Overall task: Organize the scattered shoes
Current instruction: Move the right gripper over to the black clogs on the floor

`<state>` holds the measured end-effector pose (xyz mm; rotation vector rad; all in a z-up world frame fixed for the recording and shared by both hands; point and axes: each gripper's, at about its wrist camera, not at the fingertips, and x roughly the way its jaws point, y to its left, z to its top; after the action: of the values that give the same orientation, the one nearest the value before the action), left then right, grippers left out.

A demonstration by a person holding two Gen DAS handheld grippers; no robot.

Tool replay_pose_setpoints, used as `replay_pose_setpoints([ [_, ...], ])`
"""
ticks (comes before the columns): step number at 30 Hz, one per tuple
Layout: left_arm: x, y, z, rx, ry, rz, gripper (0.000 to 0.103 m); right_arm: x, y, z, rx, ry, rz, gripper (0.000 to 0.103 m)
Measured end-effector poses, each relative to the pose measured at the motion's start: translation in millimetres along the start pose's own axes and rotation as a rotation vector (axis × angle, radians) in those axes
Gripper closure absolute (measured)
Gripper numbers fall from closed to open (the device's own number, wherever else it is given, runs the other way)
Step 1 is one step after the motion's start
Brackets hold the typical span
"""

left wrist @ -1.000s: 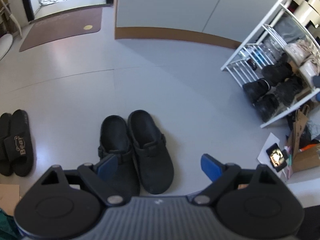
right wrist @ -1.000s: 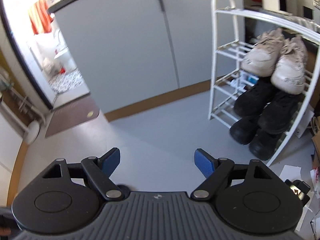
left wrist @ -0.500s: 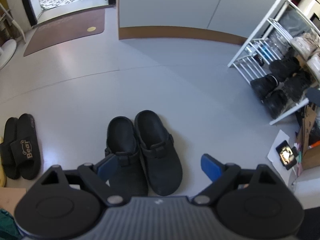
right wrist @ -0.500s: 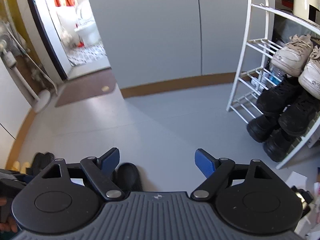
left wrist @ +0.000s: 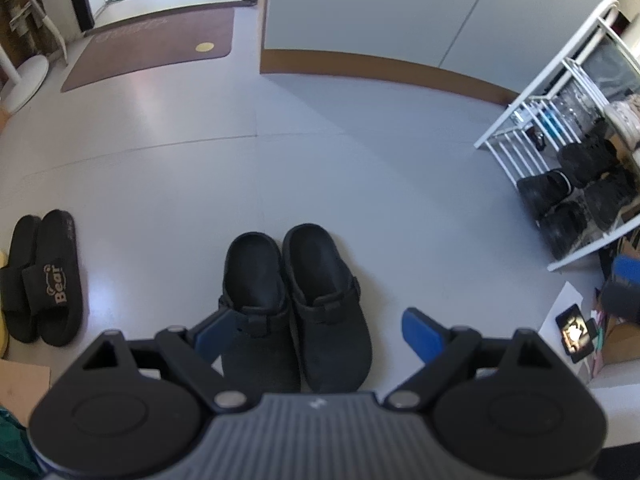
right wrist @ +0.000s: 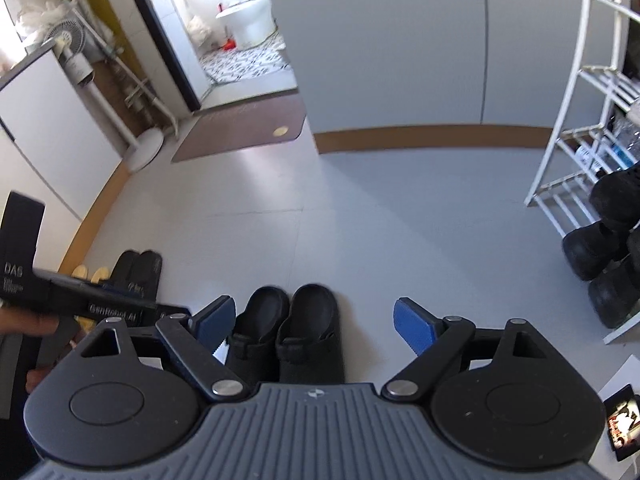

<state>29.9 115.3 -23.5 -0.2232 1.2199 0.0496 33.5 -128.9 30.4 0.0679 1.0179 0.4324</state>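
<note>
A pair of black clogs (left wrist: 324,304) stands side by side on the grey floor, toes toward me. My left gripper (left wrist: 320,332) hovers above them, open wide, with nothing touching its blue pads (left wrist: 424,332). In the right wrist view the same clogs (right wrist: 316,320) show between the fingers of my right gripper (right wrist: 314,324), whose jaws are opening and empty above the floor. A hand (right wrist: 32,324) holds the left gripper (right wrist: 80,300) at that view's left edge. Black slides (left wrist: 40,280) lie to the left of the clogs.
A white wire shoe rack (left wrist: 540,120) with black shoes (left wrist: 568,200) stands at the right. A phone (left wrist: 576,332) and papers lie on the floor near it. Yellow slippers (right wrist: 90,272) sit beside the slides (right wrist: 136,272). A brown mat (right wrist: 240,128) lies at the bathroom door.
The right wrist view has swung down and left, so the clogs now show between its fingers. The left gripper has drifted slightly, and the clogs sit nearer the middle of its view.
</note>
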Motion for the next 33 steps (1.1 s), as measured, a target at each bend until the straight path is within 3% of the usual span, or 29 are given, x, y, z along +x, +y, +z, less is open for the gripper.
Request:
replay_pose_setpoints([
  [15,2,-3,0,0.018,-0.005,0.004,0.011,28,26,-23,-0.075,0.144,0.074,0.015],
  [26,-14,7,9,-0.027,-0.051,-0.024,0.011,55,31,-14,-0.065,0.188,0.083,0.029],
  [33,-15,26,14,-0.064,-0.054,-0.012,0.011,87,25,-9,0.021,0.232,0.109,0.046],
])
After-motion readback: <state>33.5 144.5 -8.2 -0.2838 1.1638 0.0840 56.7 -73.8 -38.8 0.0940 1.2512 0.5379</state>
